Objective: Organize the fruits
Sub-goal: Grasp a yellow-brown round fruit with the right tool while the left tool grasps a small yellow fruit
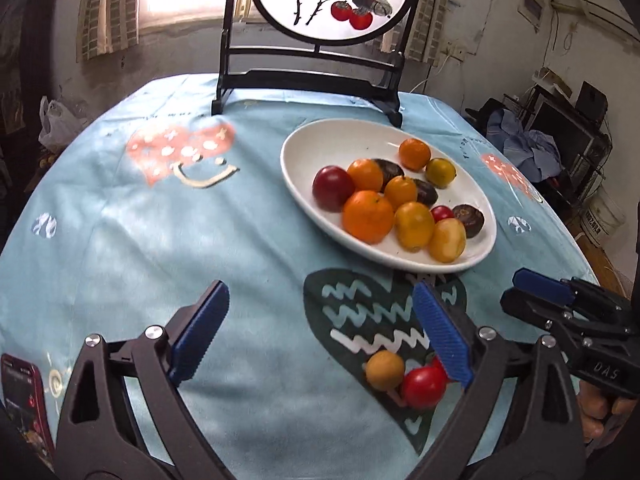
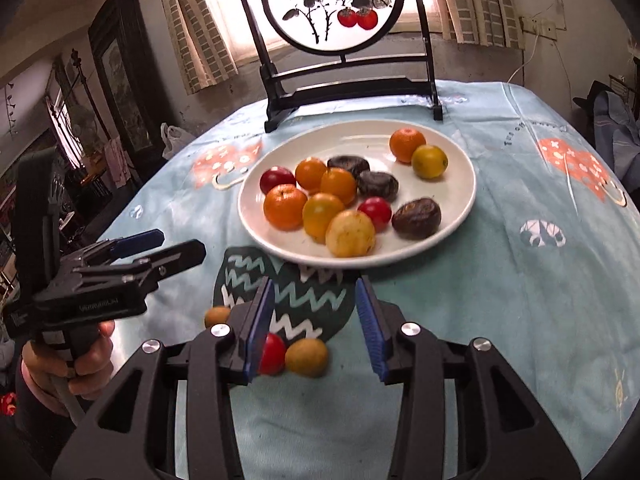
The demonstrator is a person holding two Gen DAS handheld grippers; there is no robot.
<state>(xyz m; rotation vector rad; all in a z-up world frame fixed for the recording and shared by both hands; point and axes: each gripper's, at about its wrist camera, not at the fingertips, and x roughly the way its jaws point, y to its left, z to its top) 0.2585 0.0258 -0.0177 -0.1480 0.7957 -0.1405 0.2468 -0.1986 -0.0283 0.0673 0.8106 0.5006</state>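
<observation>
A white oval plate (image 1: 304,148) (image 2: 452,148) holds several oranges, yellow and red fruits and dark brown ones. On the cloth near me lie a red tomato (image 1: 423,386) (image 2: 274,354), a tan longan (image 1: 385,370) (image 2: 307,357) and another tan fruit (image 2: 215,317). My left gripper (image 1: 320,328) is open and empty above the cloth, left of these loose fruits; it also shows in the right wrist view (image 2: 176,246). My right gripper (image 2: 316,320) is open and empty just above the tomato and longan; it also shows in the left wrist view (image 1: 520,288).
A black stand with a round painted persimmon screen (image 1: 308,76) (image 2: 352,84) is at the table's back edge behind the plate. A phone (image 1: 24,400) lies at the near left. The table has a light blue patterned cloth (image 1: 160,240).
</observation>
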